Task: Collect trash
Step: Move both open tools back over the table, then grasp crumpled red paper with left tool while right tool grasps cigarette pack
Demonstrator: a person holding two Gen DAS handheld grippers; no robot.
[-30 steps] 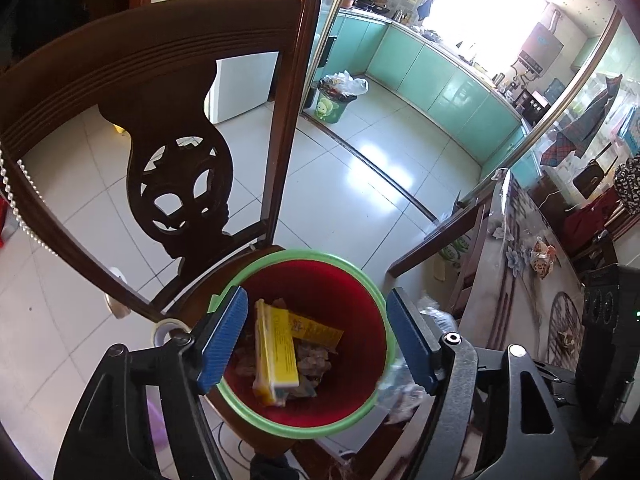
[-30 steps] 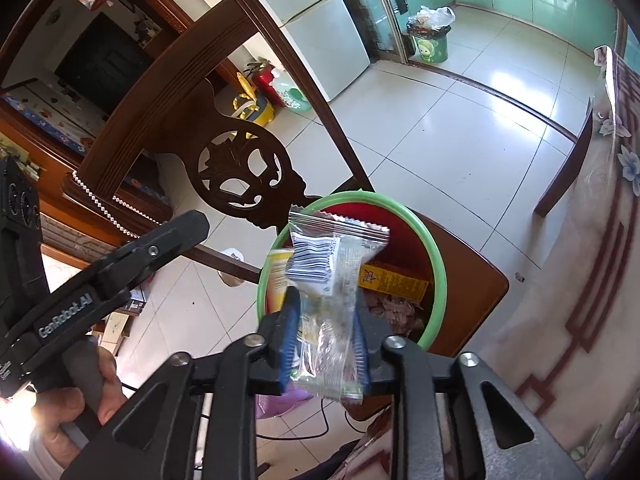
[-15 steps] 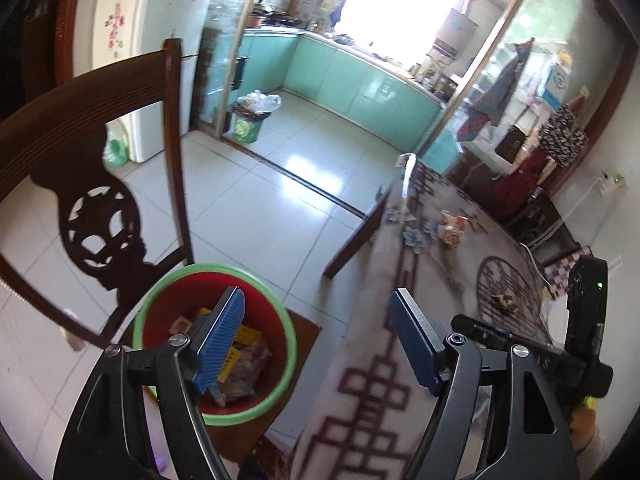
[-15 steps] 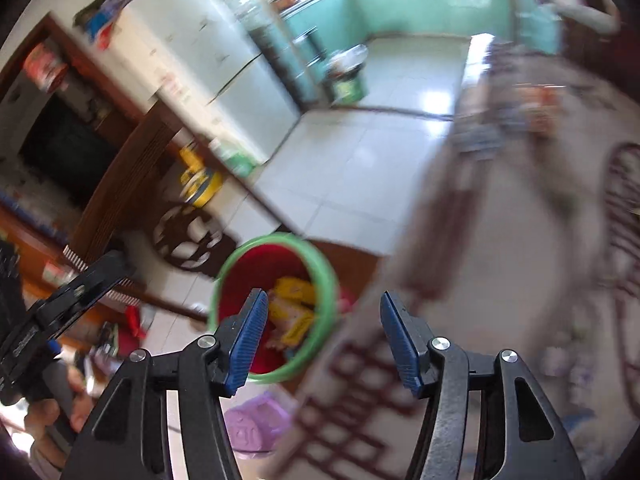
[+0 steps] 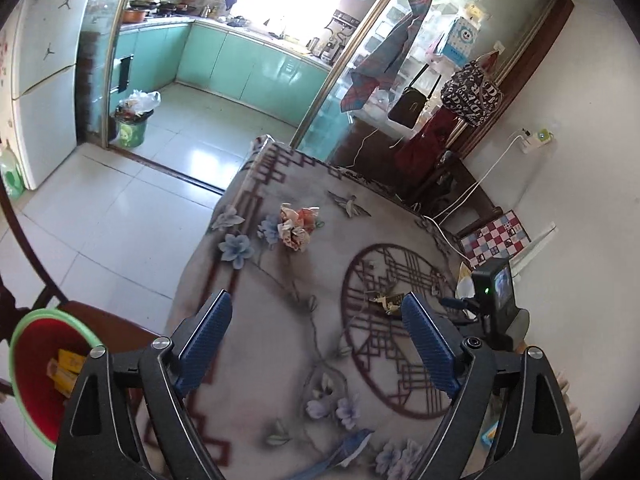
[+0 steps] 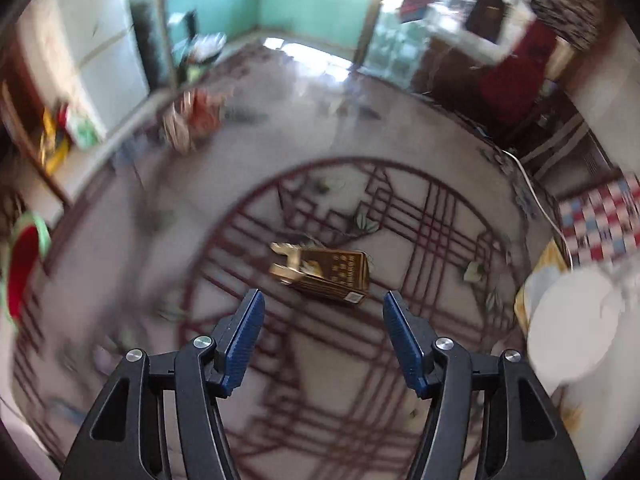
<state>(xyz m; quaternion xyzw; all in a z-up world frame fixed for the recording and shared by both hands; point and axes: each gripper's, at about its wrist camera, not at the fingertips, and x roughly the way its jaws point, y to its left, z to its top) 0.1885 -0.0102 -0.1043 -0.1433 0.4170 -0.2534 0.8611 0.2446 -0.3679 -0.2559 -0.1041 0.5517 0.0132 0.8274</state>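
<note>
A gold-brown crumpled box (image 6: pixel 322 271) lies on the patterned tablecloth, just ahead of my open, empty right gripper (image 6: pixel 323 334); it also shows in the left wrist view (image 5: pixel 387 301). A crumpled pink-and-white wrapper (image 5: pixel 296 226) lies farther along the table, blurred in the right wrist view (image 6: pixel 192 120). The red bin with a green rim (image 5: pixel 30 376) stands on a chair at the lower left and holds yellow packets; it also shows in the right wrist view (image 6: pixel 24 264). My left gripper (image 5: pixel 316 348) is open and empty above the table.
The table (image 5: pixel 280 380) has a grey cloth with red lattice and flower prints. A white plate (image 6: pixel 572 328) sits at the right edge. The other gripper's camera (image 5: pixel 494 292) is at the right. A checkered cushion (image 5: pixel 496 236) and bags hang beyond. A kitchen bin (image 5: pixel 132 124) stands far off.
My right gripper let go of the clear wrapper over the bin, opened, and swung right over the table to the gold box. My left gripper swung from the bin to the table.
</note>
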